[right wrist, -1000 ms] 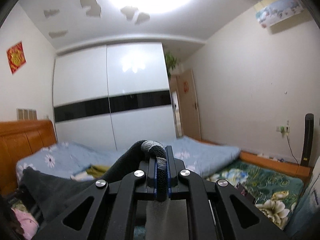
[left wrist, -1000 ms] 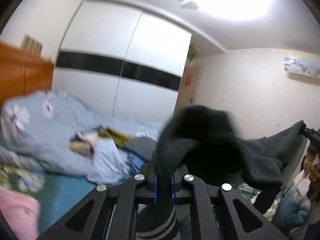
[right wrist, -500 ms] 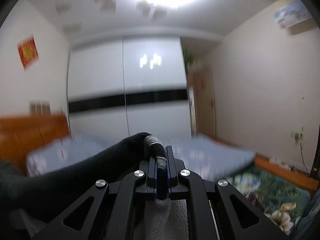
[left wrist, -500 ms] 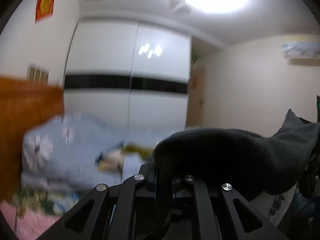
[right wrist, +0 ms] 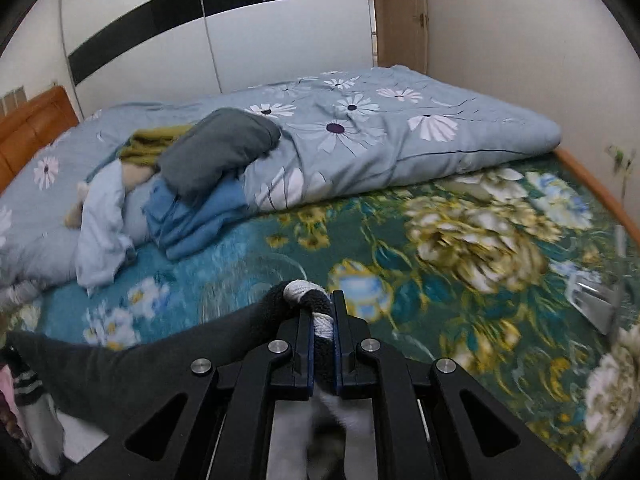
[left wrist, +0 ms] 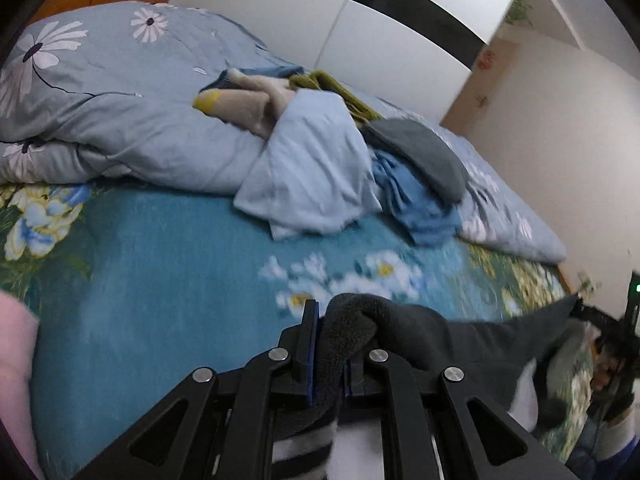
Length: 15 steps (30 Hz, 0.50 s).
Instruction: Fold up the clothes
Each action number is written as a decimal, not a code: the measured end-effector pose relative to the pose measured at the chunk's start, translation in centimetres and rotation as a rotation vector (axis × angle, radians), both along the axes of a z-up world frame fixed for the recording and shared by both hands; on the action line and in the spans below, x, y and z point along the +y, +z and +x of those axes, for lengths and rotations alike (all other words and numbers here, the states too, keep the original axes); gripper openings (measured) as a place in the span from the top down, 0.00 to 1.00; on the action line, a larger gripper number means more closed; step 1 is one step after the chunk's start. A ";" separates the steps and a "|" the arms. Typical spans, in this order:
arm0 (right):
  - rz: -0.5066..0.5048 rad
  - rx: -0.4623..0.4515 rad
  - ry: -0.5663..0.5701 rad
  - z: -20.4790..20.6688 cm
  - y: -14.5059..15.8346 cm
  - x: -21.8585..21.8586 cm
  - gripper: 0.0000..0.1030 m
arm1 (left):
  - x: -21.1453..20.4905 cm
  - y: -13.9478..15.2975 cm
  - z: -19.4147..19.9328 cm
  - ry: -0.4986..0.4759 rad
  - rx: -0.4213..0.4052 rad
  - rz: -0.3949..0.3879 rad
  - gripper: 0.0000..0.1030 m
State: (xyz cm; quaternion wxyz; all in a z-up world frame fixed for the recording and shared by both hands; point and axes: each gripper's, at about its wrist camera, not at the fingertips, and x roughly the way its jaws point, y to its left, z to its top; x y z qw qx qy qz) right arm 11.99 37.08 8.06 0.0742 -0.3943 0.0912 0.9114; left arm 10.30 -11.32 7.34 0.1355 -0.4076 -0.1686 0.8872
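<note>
Between the two tongs hangs a dark grey fleece garment with a white-and-black striped edge (left wrist: 472,344), stretched from one to the other. The left tongs (left wrist: 330,350) are clenched on a bunched fold of it, and the right tongs (right wrist: 322,344) pinch a striped hem just the same; in the right view the cloth runs off leftward to the other tongs.

A second ago both cameras looked up at the ceiling light and the wardrobe — now they tip down onto the bed with its teal floral blanket (right wrist: 460,240), which lies bare just ahead of both tongs. The garment has come down with them, spread wide rather than bunched. By my reading this is the laying-out step: the cloth is being lowered flat onto the blanket, and the folding proper has not begun.

Farther ahead, well apart from the tongs, a heap of clothes — pale blue shirt (left wrist: 312,176), folded blue cloth (right wrist: 200,220), grey pad-shaped piece (right wrist: 220,148) — rests against the rolled light blue daisy-print quilt (right wrist: 380,136).
</note>
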 end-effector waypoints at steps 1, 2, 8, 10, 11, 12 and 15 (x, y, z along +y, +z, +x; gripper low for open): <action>-0.017 0.004 0.001 -1.2 0.1 0.4 0.93 | -0.5 -0.2 -1.0 0.009 -0.009 0.029 0.91; -0.034 0.008 0.002 -2.3 0.2 0.7 0.93 | -0.9 -0.9 -2.2 0.025 -0.022 0.054 0.91; -0.120 -0.118 0.002 -8.8 -5.3 1.1 0.93 | -2.2 -7.1 -9.8 0.166 -0.186 0.112 0.91; -0.110 -0.146 0.024 -9.5 -7.1 0.5 0.93 | -1.2 -8.5 -10.7 0.163 -0.230 0.054 0.91; -0.095 -0.149 0.034 -9.6 -7.5 0.2 0.93 | -0.7 -8.6 -10.9 0.159 -0.229 0.024 0.91; -0.078 -0.147 0.041 -9.6 -7.7 0.0 0.93 | -0.1 -8.7 -10.9 0.156 -0.223 -0.016 0.91; -0.071 -0.141 0.066 -9.5 -7.4 0.1 0.93 | 0.5 -8.7 -10.8 0.158 -0.215 -0.043 0.90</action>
